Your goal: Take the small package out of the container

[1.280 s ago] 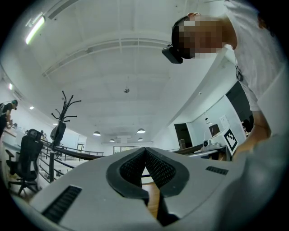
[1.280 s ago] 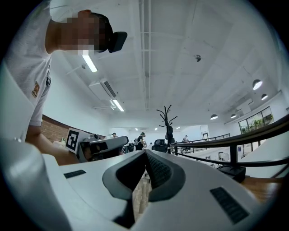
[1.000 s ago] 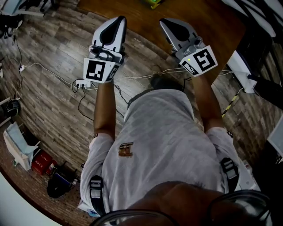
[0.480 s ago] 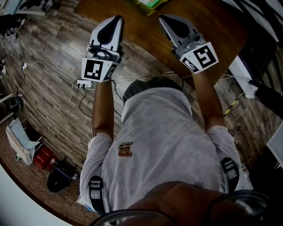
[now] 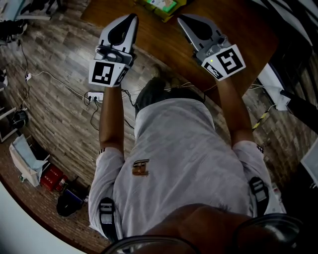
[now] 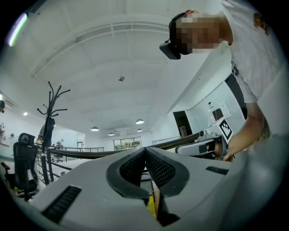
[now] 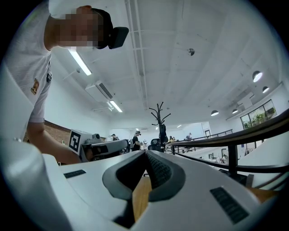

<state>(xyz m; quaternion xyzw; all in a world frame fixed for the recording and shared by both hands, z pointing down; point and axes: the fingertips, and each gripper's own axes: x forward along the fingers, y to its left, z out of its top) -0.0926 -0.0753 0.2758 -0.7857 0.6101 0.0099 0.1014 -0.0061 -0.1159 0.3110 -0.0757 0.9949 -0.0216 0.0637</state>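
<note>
Spreading across the top of the head view, the wooden table (image 5: 248,30) is seen. Over the table's near edge the left gripper (image 5: 133,17) is held, jaws pressed together with nothing between them. The right gripper (image 5: 180,19) is held beside it, likewise closed and empty. On the table, just beyond both tips, a green-and-yellow package (image 5: 160,5) is glimpsed, cut off. Whether it sits in a container cannot be told.

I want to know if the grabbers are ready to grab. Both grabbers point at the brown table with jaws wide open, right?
Not quite: both point at the brown table, but their jaws are shut and empty. The left gripper view shows the pads of the left gripper together; the right gripper view shows the same for the right gripper.
</note>
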